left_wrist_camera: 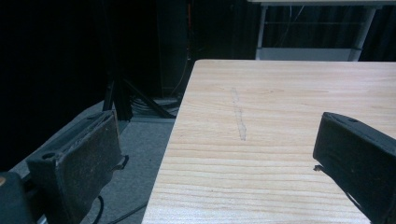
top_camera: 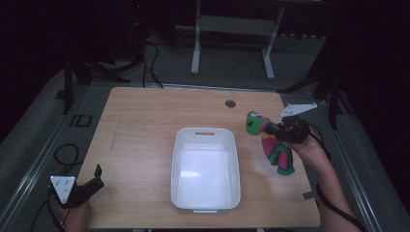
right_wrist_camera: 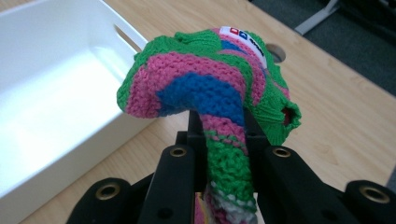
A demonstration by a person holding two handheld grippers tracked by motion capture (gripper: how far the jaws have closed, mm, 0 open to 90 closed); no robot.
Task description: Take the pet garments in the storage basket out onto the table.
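Note:
A knitted sock in green, pink and blue stripes hangs above the table to the right of the white bin. My right gripper is shut on it at mid-length. In the right gripper view the sock bulges over the two black jaws, which pinch its middle, and the bin lies to the left. My left gripper rests at the table's near left corner, open with nothing between its fingers.
The wooden table has a round cable hole near its far edge. A faint scratch marks the wood ahead of the left gripper. Stand legs and cables sit on the floor beyond the table.

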